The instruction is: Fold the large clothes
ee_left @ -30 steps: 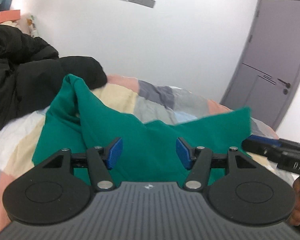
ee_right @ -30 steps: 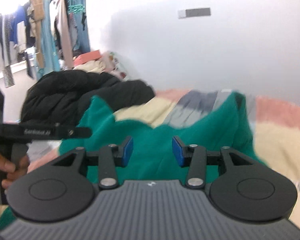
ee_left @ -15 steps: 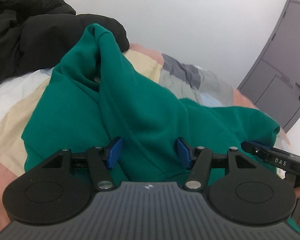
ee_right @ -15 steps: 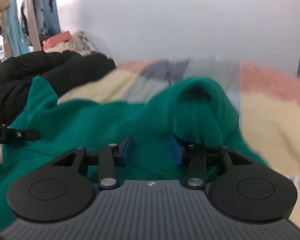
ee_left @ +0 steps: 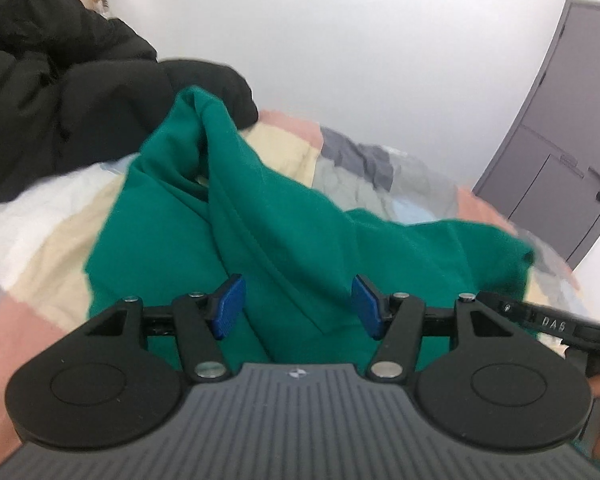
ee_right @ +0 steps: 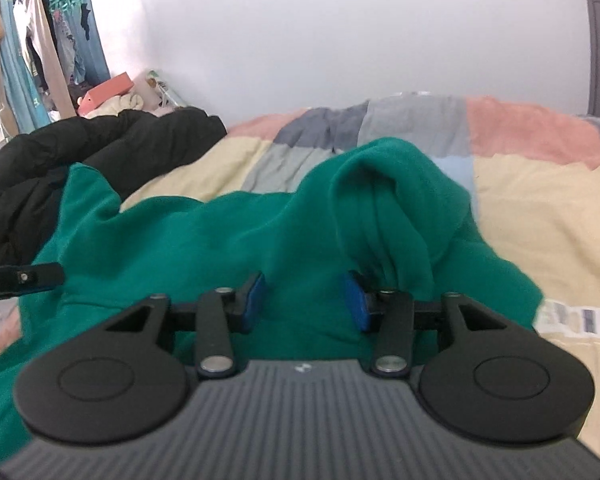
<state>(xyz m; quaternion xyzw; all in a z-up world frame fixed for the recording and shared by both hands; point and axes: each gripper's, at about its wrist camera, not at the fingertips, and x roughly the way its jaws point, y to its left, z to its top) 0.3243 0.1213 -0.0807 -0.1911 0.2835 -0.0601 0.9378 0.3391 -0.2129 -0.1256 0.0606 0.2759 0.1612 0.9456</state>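
A large green garment [ee_left: 260, 232] lies rumpled on a patchwork bedspread [ee_left: 52, 240]; it also shows in the right wrist view [ee_right: 204, 240]. My left gripper [ee_left: 298, 306] is open just above the cloth, with a raised fold running between the blue pads. My right gripper [ee_right: 304, 300] is open low over the garment, beside a raised hump of cloth [ee_right: 388, 200] at its right pad. The right gripper's tip [ee_left: 548, 322] shows at the right edge of the left wrist view; the left gripper's tip [ee_right: 16, 278] shows at the left of the right wrist view.
A black puffer jacket [ee_left: 52, 92] is heaped at the bed's far left, also in the right wrist view [ee_right: 80, 156]. A grey door [ee_left: 568, 152] stands at the right. Hanging clothes [ee_right: 32, 52] fill the far left corner. A white wall lies behind the bed.
Both grippers came down close over the green garment, then the left one drew back a little. The cloth's raised right corner sagged into a hump. Both stay open.
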